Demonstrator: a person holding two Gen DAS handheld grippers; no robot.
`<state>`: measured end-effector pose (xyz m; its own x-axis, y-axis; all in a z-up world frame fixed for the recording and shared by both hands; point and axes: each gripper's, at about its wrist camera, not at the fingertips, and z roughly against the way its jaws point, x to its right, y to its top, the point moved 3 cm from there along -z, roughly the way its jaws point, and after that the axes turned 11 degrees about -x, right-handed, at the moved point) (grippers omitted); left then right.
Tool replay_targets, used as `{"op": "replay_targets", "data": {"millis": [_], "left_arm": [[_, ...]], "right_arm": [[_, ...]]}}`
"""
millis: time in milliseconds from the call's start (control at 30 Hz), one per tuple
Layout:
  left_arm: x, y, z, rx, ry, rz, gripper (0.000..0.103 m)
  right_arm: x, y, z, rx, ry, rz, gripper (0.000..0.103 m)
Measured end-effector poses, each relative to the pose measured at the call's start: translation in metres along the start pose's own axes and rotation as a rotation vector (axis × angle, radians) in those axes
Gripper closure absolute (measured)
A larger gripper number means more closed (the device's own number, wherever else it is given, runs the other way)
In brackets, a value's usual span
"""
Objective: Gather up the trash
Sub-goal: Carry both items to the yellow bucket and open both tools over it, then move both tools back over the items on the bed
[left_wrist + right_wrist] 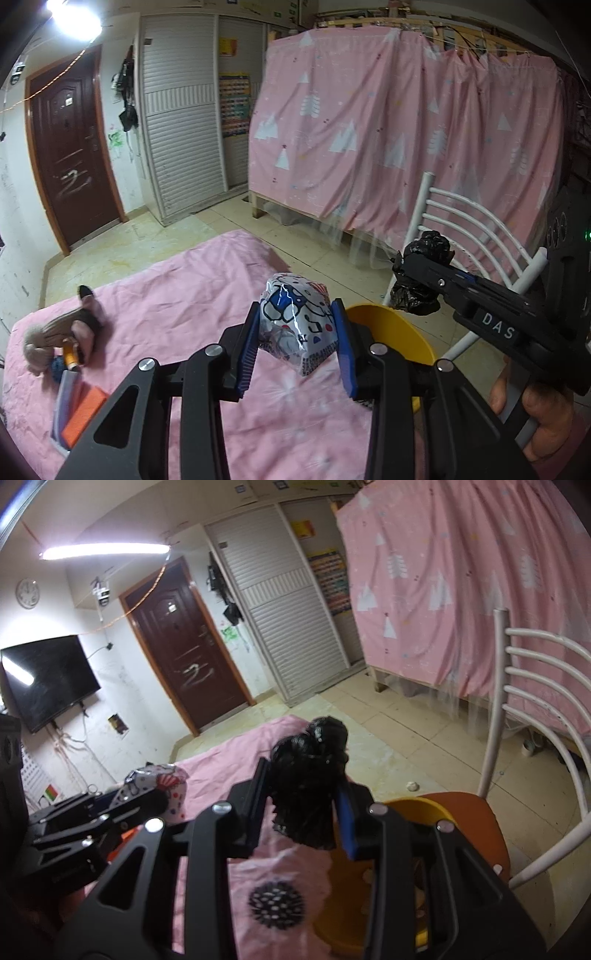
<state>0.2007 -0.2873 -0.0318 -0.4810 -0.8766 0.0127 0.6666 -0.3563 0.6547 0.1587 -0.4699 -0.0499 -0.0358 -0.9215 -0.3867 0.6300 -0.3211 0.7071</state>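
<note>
At the centre of the left wrist view, the left gripper (298, 330) holds a crumpled printed wrapper (295, 325) between its two blue pads (246, 349), the jaws narrowed onto it from both sides. Below it lies a pink cloth (177, 314) that fills the lower half of the frame. Just right of the wrapper, a yellow bin (391, 332) shows its curved rim, partly hidden behind the gripper's right finger. At the right of that frame, the right gripper (413, 273) reaches in from the lower right, clamped on a wad of black plastic bag (424, 266), with a hand (543, 417) gripping its handle at the lower right corner. Behind it stands a white chair (461, 229). On the left edge of the cloth lie a plush toy (59, 336) and an orange block (83, 413).

Across the middle of the right wrist view, the right gripper (306, 805) pinches the same black plastic bag (310, 786), which bulges above and below its fingers. The yellow bin (421, 808) sits at the lower right, on the chair's orange seat (472, 823). At the left, the left gripper (147, 805) carries the printed wrapper (162, 786) over the pink cloth (221, 768).
</note>
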Motion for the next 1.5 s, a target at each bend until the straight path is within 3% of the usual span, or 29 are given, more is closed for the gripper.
{"op": "replay_targets", "data": {"millis": [200, 267, 533, 633, 767, 867, 1000, 1167, 1500], "left_arm": [[0.021, 0.006, -0.016, -0.024, -0.037, -0.011, 0.076], [0.028, 0.008, -0.021, -0.034, -0.051, -0.021, 0.076], [0.056, 0.018, -0.035, -0.053, -0.078, -0.054, 0.075], [0.061, 0.023, -0.040, -0.059, -0.080, -0.057, 0.069], [0.062, 0.028, -0.047, -0.078, -0.103, -0.036, 0.050], [0.063, 0.028, -0.049, -0.079, -0.103, -0.036, 0.046], [0.059, 0.025, -0.049, -0.083, -0.103, -0.028, 0.045], [0.040, 0.021, -0.038, -0.070, -0.099, 0.000, 0.045], [-0.017, 0.007, -0.002, -0.015, -0.050, 0.073, 0.044]], "right_arm": [[0.021, -0.001, 0.000, 0.005, -0.031, -0.032, 0.063], [0.026, -0.002, 0.000, 0.010, -0.036, -0.047, 0.050], [0.043, -0.003, 0.003, 0.029, -0.053, -0.096, 0.049], [0.050, -0.003, 0.007, 0.046, -0.058, -0.117, 0.049], [0.059, -0.003, 0.010, 0.054, -0.063, -0.143, 0.049], [0.059, -0.003, 0.011, 0.056, -0.064, -0.146, 0.049], [0.059, -0.004, 0.011, 0.054, -0.061, -0.144, 0.042], [0.046, 0.000, 0.009, 0.044, -0.056, -0.115, 0.042], [-0.009, 0.007, -0.010, 0.000, -0.026, -0.012, 0.041]]}}
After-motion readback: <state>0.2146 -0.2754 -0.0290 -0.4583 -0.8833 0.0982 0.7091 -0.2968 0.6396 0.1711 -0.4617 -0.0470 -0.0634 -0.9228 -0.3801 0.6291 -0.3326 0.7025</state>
